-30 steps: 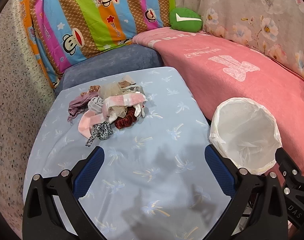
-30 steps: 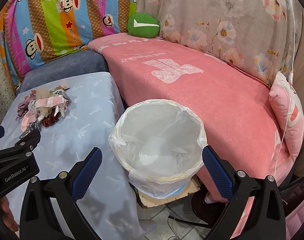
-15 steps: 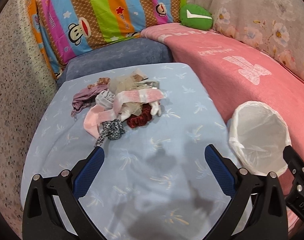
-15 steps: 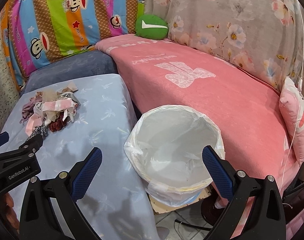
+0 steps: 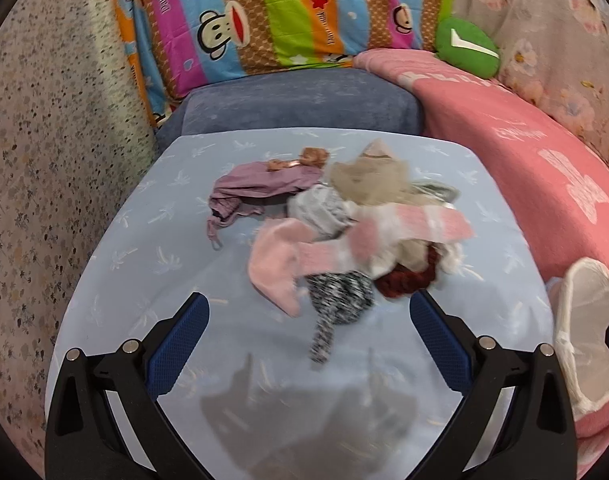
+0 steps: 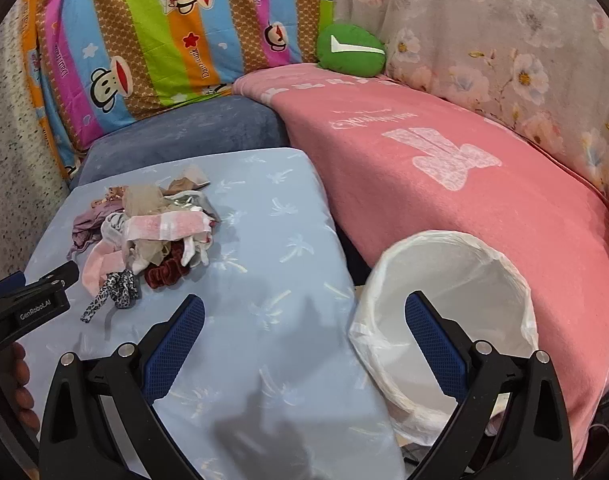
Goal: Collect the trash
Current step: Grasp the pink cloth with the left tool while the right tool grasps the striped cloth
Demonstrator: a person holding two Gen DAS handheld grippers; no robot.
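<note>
Along the back and right, a sofa draped in a pink blanket (image 6: 444,200), with a striped monkey-print cover (image 6: 164,32) and a floral cover (image 6: 504,40) behind it, and a small green cushion (image 6: 350,51) at the corner. In front, a bench (image 6: 264,280) under a pale blue cloth with a palm print. Just beside the bench's right edge, below the pink blanket, a round bin with a white liner (image 6: 448,320), open mouth tilted toward the camera, nothing visible inside. On the bench's far left part, well apart from the bin, a heap of scrap fabric (image 5: 344,236): pink and white strips, a mauve piece, beige mesh, a dark red scrunchie (image 5: 408,280) and a black-and-white spotted strip (image 5: 332,304) at the near edge. Left tongs (image 5: 308,336) spread wide and empty, low over the bench just short of the heap. Right tongs (image 6: 304,336) likewise spread wide and empty, straddling the bench edge and the bin rim.
</note>
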